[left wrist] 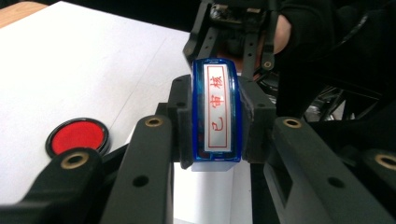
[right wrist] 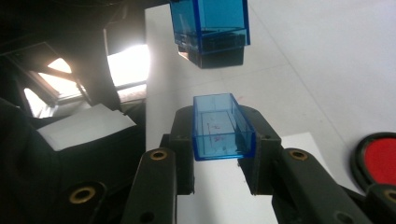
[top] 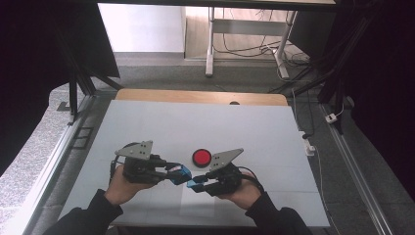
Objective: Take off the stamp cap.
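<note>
My left gripper (top: 180,174) is shut on a blue stamp (left wrist: 217,116) whose white label carries red characters; the stamp (top: 183,173) hangs above the table's near middle. Just right of it, my right gripper (top: 196,184) is shut on the stamp's clear blue cap (right wrist: 222,128). The two pieces are apart with a short gap between them. In the right gripper view the stamp (right wrist: 210,25) shows its dark underside above the cap. A round red ink pad (top: 201,157) lies on the white table top just beyond both grippers.
A white mat (top: 161,127) covers the table, with a wooden strip (top: 195,96) along the far edge. A pale sheet of paper (top: 198,204) lies beneath the grippers near the front edge. Cables and desk legs stand on the floor beyond.
</note>
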